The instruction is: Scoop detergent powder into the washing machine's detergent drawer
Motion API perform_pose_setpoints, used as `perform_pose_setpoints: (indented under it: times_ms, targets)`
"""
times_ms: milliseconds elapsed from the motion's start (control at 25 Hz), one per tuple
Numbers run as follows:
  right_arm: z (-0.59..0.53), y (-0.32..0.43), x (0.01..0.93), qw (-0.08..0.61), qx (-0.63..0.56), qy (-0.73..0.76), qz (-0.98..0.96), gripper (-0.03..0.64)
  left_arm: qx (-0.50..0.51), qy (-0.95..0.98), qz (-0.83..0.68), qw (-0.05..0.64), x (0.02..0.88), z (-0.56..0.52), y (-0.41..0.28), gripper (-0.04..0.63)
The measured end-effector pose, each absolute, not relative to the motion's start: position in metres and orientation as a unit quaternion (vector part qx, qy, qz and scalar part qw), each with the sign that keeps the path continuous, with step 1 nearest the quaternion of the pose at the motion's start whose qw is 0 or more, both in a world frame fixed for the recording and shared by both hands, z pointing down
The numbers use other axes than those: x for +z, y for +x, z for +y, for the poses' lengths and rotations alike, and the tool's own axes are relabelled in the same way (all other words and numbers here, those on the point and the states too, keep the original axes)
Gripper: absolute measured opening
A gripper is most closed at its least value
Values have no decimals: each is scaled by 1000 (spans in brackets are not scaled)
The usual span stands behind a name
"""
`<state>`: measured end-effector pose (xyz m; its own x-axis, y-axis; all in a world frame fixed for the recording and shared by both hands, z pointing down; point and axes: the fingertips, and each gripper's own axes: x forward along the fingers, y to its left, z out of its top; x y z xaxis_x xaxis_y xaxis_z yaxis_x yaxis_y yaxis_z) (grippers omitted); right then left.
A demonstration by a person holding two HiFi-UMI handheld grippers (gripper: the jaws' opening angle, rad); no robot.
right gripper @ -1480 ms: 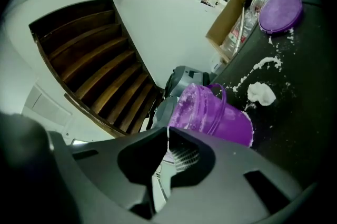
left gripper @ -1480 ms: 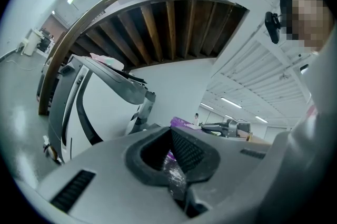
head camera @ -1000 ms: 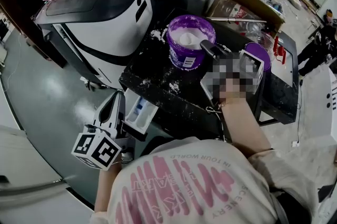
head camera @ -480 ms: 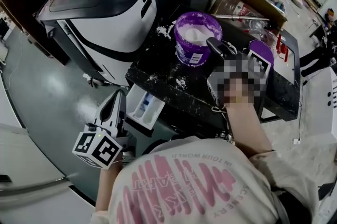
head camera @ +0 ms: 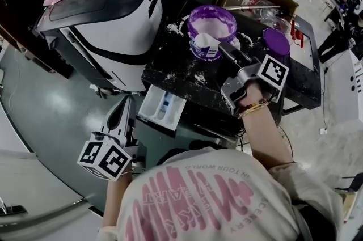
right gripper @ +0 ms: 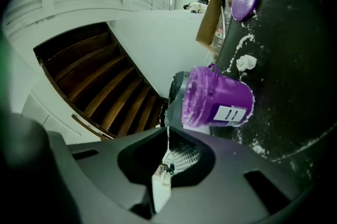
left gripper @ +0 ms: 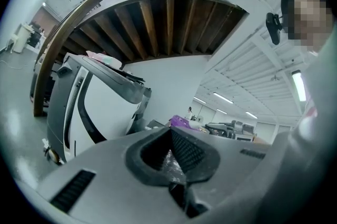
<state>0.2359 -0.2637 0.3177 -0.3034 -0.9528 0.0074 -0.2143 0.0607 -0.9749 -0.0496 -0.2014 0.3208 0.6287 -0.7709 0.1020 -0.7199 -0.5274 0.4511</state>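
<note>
Step in hand, as I judge it: carrying a loaded scoop from tub to drawer.

Right hand-held gripper (head camera: pixel 225 51) is clamped on the handle of the white scoop (head camera: pixel 205 42). The right gripper view shows the white handle (right gripper: pixel 160 186) pinched between the closed jaws. The scoop bowl holds powder and sits at the near rim of the open purple tub (head camera: pixel 227 14), on the dark counter (head camera: pixel 181 80). The purple lid (head camera: pixel 276 41) lies to the right, apart from the tub. Spilled powder (head camera: pixel 199 77) dots the counter around the tub.

Left hand-held gripper (head camera: pixel 126 108) has its jaws together and holds nothing I can make out. It is low at the near left, just left of the detergent drawer (head camera: pixel 146 113). The drawer is pulled out below the counter's near-left edge, beside the washing machine (head camera: pixel 113 18).

To do it well:
- Keep the scoop bowl level and do not roll the wrist in transit.
- Carry it near and left, clear of the counter edge.
- Tip only once the bowl is squarely above a drawer compartment, and low.
- Which compartment takes powder I cannot tell from here.

Risk: more spillage on the counter edge.
</note>
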Motion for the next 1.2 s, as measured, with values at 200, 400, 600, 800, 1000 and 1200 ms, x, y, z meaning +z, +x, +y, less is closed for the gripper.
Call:
perform_pose_setpoints:
  times_ms: [200, 400, 600, 800, 1000, 1200]
  targets:
    - [-237, 218, 330, 368, -513, -473, 614, 6, -45, 883, -399, 241, 326, -191, -57, 3]
    - [-212, 200, 342, 364, -525, -478, 603, 6, -42, 891, -376, 253, 333, -181, -59, 3]
    - [-191, 180, 357, 355, -540, -477, 596, 6, -42, 896, -358, 258, 339, -170, -61, 3]
    - [-176, 164, 368, 346, -550, -477, 592, 6, -39, 897, -352, 265, 344, -159, -68, 3]
    - [-164, 148, 378, 340, -559, -477, 587, 6, -39, 896, -353, 268, 349, -150, -81, 3]
    - [-153, 130, 383, 335, -563, -474, 587, 6, -38, 894, -354, 271, 354, -139, -97, 3]
